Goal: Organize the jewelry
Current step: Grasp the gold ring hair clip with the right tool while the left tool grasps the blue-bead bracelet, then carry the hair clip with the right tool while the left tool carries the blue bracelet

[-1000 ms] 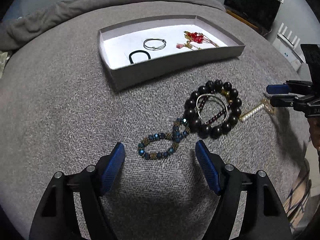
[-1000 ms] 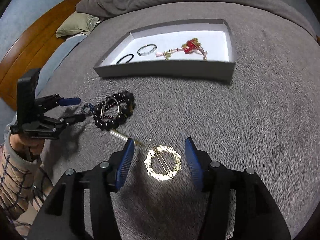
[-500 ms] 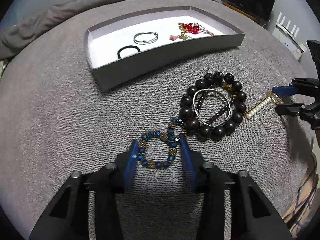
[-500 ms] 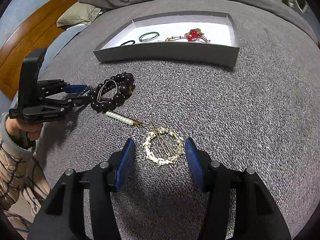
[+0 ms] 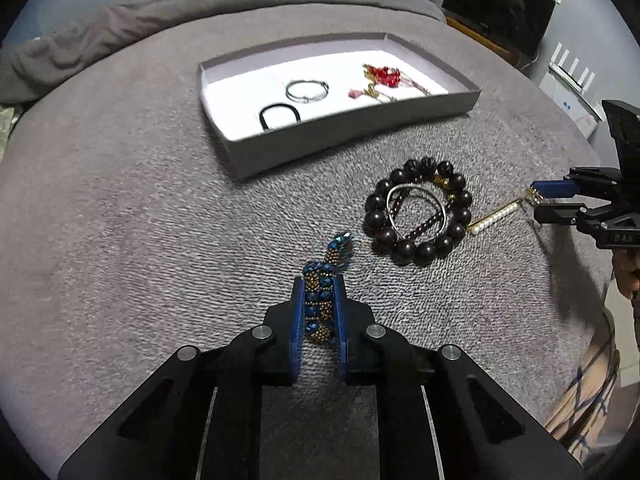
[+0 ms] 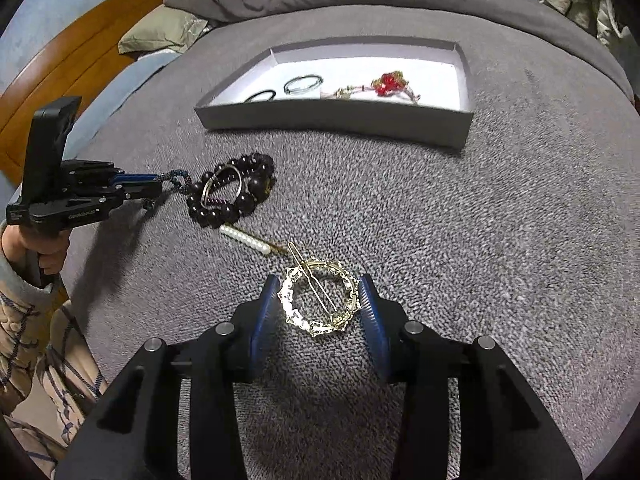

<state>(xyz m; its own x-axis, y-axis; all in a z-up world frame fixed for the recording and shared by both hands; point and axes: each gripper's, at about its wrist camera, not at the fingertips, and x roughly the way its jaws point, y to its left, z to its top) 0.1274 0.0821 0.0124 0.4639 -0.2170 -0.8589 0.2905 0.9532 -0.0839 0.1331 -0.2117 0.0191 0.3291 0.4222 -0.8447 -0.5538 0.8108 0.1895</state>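
Observation:
My left gripper [image 5: 319, 286] is shut on a blue and bronze beaded bracelet [image 5: 320, 300], whose free end lies on the grey bedspread; it also shows in the right wrist view [image 6: 176, 180]. My right gripper [image 6: 319, 300] is open, its fingers on either side of a gold circular hair clip [image 6: 320, 300] on the bed. A dark bead bracelet [image 5: 418, 212] with a silver ring and a thin maroon strand inside lies between the grippers. A pearl hair pin [image 6: 246, 239] lies beside it. A grey tray [image 5: 360, 124] at the back holds a black band, a silver ring and red jewelry.
The grey bedspread [image 5: 120, 220] covers the whole surface. A wooden headboard [image 6: 60, 68] and pillow are at the far left in the right wrist view. A dark screen [image 5: 500, 20] and white router stand beyond the bed.
My left gripper has closed on the blue beaded bracelet, squeezing it into a narrow strip. My right gripper has moved forward and down so its fingers now flank the gold clip.

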